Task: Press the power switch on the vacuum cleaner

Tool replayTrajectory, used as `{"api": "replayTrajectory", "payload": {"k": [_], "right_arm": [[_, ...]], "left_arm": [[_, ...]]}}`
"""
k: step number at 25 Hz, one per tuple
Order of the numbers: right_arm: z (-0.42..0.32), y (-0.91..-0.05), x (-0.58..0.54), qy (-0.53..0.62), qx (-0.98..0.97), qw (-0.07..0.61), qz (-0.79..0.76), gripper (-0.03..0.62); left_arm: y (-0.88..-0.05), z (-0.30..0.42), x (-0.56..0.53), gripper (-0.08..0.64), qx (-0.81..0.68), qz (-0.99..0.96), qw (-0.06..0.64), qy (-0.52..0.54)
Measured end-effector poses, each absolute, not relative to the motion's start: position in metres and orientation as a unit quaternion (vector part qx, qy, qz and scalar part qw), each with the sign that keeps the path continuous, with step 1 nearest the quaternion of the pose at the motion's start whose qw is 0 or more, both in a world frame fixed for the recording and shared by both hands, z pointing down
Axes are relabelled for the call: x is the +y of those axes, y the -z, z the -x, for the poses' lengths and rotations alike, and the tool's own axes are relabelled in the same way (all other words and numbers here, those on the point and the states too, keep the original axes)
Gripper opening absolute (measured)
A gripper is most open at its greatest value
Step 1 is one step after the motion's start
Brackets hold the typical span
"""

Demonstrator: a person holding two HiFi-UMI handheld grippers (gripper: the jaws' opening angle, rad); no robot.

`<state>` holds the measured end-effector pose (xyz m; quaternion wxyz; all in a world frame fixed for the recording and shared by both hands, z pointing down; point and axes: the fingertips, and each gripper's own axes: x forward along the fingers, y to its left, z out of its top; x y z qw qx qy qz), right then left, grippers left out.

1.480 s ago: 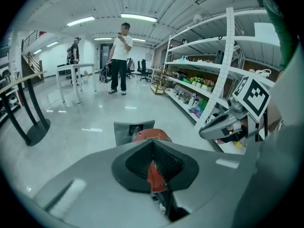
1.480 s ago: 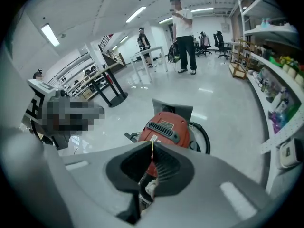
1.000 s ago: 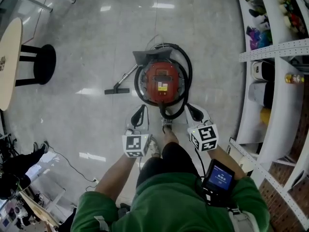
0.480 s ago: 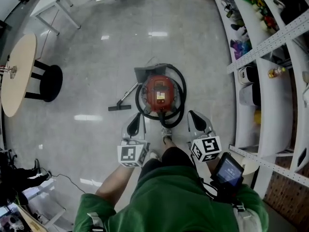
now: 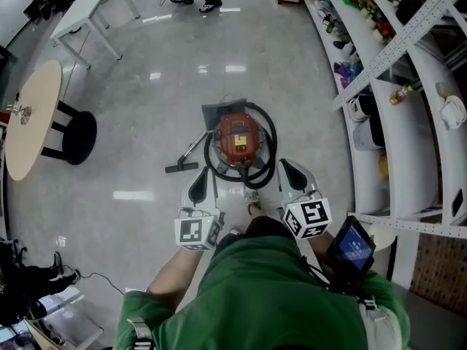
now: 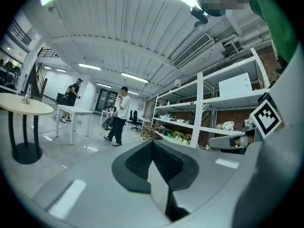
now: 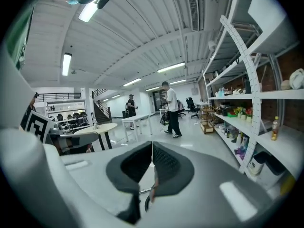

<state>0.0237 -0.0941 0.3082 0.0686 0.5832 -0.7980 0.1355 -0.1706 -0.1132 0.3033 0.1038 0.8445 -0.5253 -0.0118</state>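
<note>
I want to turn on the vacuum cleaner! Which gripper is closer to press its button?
Probably the right gripper: its shut tips reach further forward, beside the red vacuum cleaner, than those of the left gripper. Neither touches it.

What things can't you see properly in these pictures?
- Power switch: head view, too small to find on the vacuum.
- Vacuum: left gripper view, wholly behind the shut left gripper.
- Vacuum: right gripper view, almost all behind the shut right gripper.
- Shelf items: head view, too small.
</note>
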Motion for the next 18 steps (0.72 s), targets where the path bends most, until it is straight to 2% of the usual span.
{"api": "replayTrajectory", "payload": {"k": [7, 18], "right_arm": [[-0.003, -0.276, -0.045, -0.107, -0.797, 0.063, -0.591, 0.006], [-0.001, -0.273, 0.024, -0.118, -0.788, 0.066, -0.601, 0.003]], "left_arm": [[-0.280, 0.186, -0.063, 0.008, -0.514, -0.851, 0.099, 0.039], [-0.277, 0.176, -0.010, 0.008, -0.500, -0.858, 0.109, 0.034]]}}
